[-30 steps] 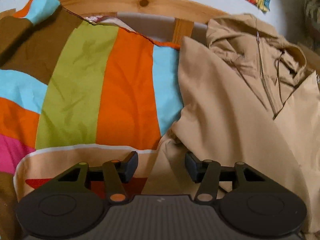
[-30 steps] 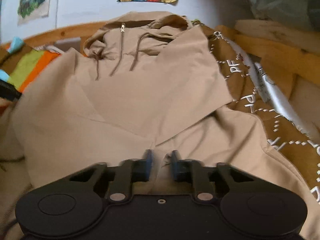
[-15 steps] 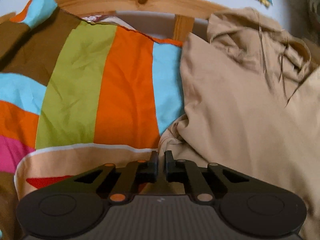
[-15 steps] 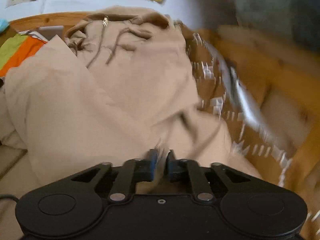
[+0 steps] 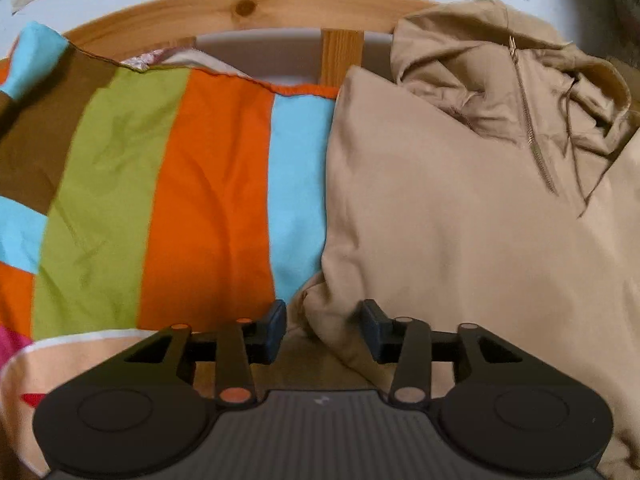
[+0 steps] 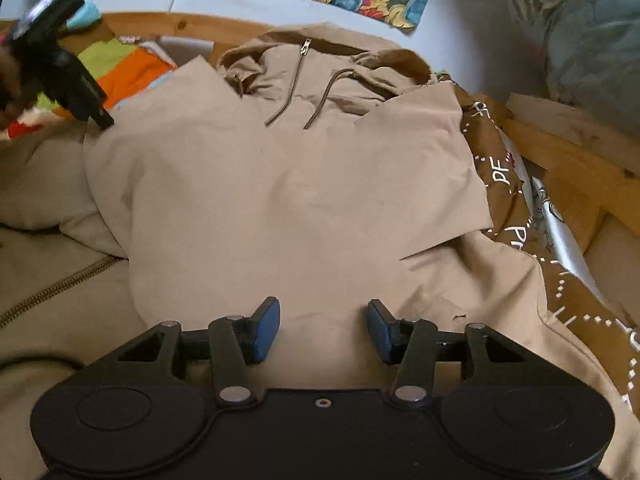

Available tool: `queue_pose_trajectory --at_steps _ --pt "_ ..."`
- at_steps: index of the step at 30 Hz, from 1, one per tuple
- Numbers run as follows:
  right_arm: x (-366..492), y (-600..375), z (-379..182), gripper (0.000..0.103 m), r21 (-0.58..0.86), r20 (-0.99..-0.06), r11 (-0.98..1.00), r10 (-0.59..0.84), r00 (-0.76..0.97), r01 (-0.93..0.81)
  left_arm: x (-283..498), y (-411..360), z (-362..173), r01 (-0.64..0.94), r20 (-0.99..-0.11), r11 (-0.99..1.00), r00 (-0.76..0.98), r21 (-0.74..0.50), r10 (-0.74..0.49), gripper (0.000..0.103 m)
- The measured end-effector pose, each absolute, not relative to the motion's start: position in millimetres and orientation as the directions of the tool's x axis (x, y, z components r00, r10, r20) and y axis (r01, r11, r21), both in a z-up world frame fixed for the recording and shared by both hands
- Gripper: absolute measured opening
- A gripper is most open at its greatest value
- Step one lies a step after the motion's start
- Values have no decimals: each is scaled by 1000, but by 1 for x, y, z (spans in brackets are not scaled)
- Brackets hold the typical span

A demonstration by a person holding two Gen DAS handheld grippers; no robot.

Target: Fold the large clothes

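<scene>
A tan hooded jacket [image 6: 304,184] lies on the bed, hood and zipper toward the wooden headboard, both sides folded in over its front. In the left wrist view the same jacket [image 5: 460,220] fills the right half, its folded left edge bunched just ahead of my left gripper [image 5: 323,326], which is open with cloth lying between its fingers but not pinched. My right gripper [image 6: 323,326] hovers open over the jacket's lower folded panel, nothing held. The left gripper [image 6: 102,120] also shows at the far left of the right wrist view, at the jacket's left edge.
A striped cover [image 5: 168,184] in orange, green, blue and brown spreads left of the jacket. The wooden headboard [image 5: 256,4] runs along the back, a wooden side rail [image 6: 568,160] on the right. A brown printed cloth [image 6: 508,184] lies under the jacket's right side.
Both grippers were shut on jacket fabric half a second ago and now stand open; the folded cloth has been let go and lies flat. The right view has steadied.
</scene>
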State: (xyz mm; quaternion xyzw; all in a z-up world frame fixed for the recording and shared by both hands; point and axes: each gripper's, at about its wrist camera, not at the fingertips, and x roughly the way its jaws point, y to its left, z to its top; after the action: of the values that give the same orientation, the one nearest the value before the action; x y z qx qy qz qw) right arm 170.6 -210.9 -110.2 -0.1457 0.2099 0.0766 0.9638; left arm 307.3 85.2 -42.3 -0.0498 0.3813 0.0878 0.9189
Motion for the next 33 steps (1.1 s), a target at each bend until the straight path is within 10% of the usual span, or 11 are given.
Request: queue_pose_trajectory --at_steps 5,13,24,33 --pt "158 -215 -89 64 -179 -408 963 111 906 -199 294 88 -32 -252 -696 963 708 -92 119 53" --pt "154 -230 -25 92 6 -317 973 220 923 -230 248 84 52 -121 -704 987 710 -104 13 103" --pt "354 -199 101 102 -191 -324 942 206 923 -277 272 36 22 121 -592 956 762 -269 -263 102" --pt "502 -113 85 99 -621 -239 747 108 965 -238 304 9 -34 294 -587 937 731 -189 -348 102"
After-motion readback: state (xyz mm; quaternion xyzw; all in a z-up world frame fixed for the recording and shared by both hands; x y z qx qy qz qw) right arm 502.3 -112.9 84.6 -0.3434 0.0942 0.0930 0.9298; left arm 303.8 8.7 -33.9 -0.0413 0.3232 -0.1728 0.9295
